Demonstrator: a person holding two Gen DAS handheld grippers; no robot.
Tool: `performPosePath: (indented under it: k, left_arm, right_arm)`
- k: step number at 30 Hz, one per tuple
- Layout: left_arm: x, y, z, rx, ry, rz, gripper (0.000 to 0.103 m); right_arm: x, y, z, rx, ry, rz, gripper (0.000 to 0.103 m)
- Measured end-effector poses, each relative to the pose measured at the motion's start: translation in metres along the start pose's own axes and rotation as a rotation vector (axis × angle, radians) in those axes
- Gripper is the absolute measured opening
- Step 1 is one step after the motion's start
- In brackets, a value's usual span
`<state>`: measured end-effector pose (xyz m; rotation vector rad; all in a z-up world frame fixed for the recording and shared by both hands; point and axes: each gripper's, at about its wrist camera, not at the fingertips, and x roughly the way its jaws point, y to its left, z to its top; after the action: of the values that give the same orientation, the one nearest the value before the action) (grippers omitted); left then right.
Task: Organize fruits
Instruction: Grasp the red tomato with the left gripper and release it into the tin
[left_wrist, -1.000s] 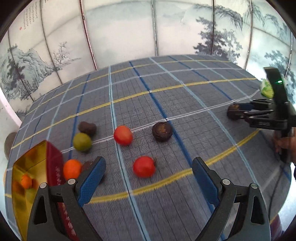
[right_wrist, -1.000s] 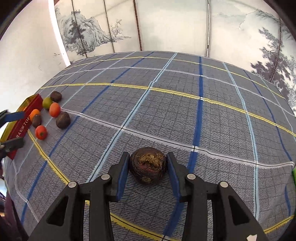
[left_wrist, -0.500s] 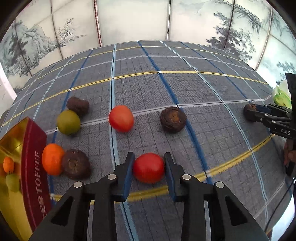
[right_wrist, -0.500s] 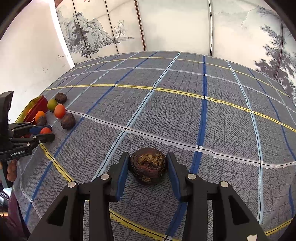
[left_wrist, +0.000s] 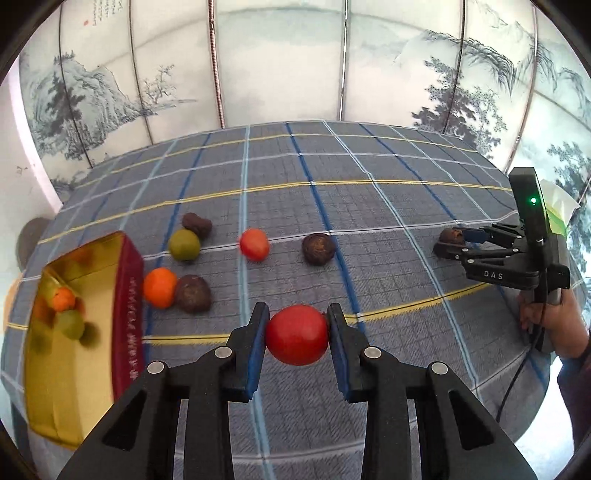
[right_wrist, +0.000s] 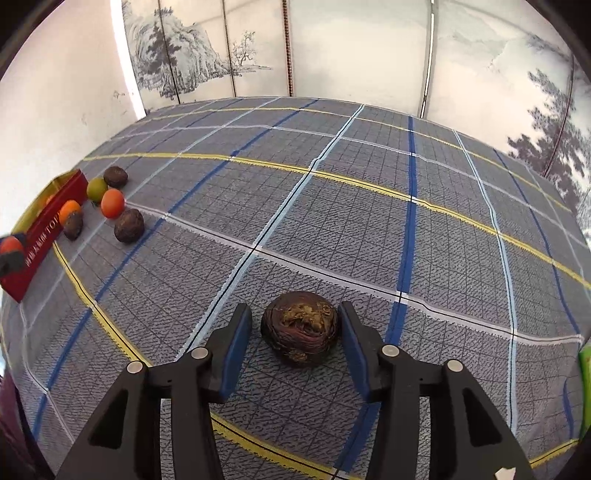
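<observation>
Bright, even daylight; fisheye-bent edges; left view's gold tin (left_wrist: 74, 332) motion-blurred.

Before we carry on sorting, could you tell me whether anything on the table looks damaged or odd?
The dark fruit between the right tongs has a rough, crusty brownish patch on top, unlike the smooth red fruit. Nothing looks spilled.

Red round fruit (left_wrist: 297, 339), smooth and glossy, pinched between blue pads, off the checked cloth. Dark brown wrinkled fruit (right_wrist: 300, 328) resting on the cloth, untouched. Left behind: orange fruit (left_wrist: 159, 288) touching a brown one (left_wrist: 192, 293), green fruit (left_wrist: 184, 244), red-orange fruit (left_wrist: 254, 244), two more brown. Gold-lined red tin (left_wrist: 74, 332) holding orange and green pieces.
</observation>
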<state>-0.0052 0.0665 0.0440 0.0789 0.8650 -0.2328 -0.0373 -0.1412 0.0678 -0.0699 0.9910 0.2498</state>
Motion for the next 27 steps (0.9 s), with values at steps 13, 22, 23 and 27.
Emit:
performPosePath:
  k: [13,22,23,27]
  left_arm:
    - [-0.032,0.056,-0.012,-0.045,-0.042,0.146,0.033]
    - [-0.034,0.116,-0.025,-0.057,-0.001,0.277,0.033]
    - [-0.032,0.123,-0.027,-0.058,0.008,0.291,0.033]
    - [-0.022,0.150,-0.034,-0.061,0.045,0.349,0.033]
  right_arm:
    - [0.002,-0.002,0.000,0.000,0.005,-0.033,0.053]
    - [0.003,-0.004,0.000,0.007,0.008,-0.042,0.058]
    - [0.003,-0.004,0.000,0.008,0.008,-0.043,0.058]
    - [0.003,-0.004,0.000,0.008,0.008,-0.043,0.058]
